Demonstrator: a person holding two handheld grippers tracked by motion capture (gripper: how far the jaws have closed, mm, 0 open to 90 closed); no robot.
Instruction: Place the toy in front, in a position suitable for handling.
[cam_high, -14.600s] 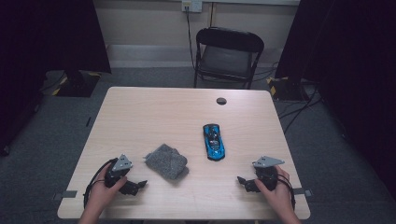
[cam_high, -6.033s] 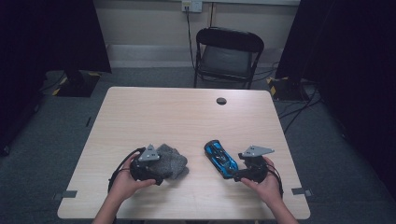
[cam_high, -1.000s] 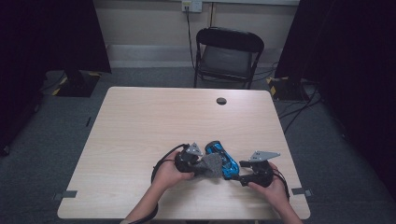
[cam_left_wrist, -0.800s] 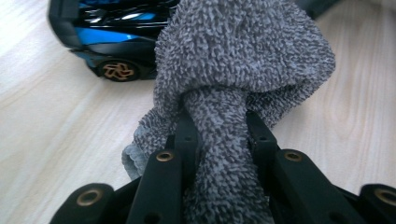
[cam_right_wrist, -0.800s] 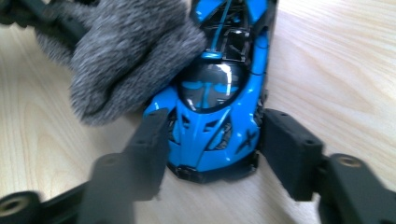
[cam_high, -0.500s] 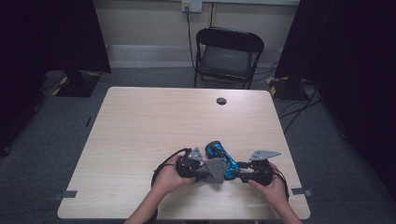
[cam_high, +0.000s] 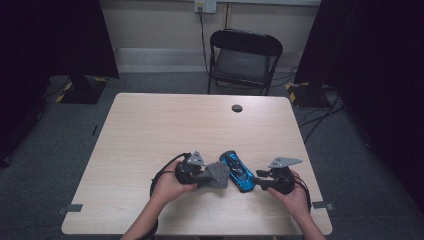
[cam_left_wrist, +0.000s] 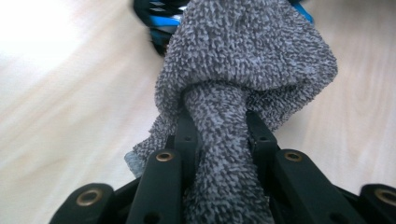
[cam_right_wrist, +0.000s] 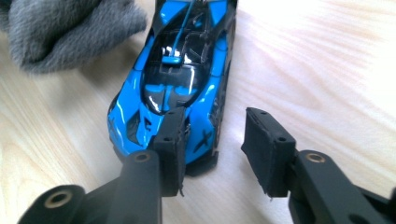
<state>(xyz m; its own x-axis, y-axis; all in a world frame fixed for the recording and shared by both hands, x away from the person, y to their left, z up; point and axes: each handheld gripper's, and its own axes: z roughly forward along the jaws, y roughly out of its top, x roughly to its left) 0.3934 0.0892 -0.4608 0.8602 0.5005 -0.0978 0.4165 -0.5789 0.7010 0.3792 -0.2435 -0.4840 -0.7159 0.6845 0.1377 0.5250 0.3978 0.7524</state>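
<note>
The left gripper (cam_left_wrist: 217, 140) fingers pinch a soft grey terry cloth (cam_left_wrist: 243, 60), bunched. The right gripper (cam_right_wrist: 219, 149) fingers, just closing, straddle the rigid, glossy blue toy car (cam_right_wrist: 180, 79) tail (slippery; grip its sides).

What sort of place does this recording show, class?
Probably a lab or studio corner set up for recording: one wooden table on grey carpet, dark curtains on both sides, a folding chair and loose floor cables.

Pale wooden table (cam_high: 150, 130) with blue toy car (cam_high: 238, 170), small black disc (cam_high: 237, 108).
</note>
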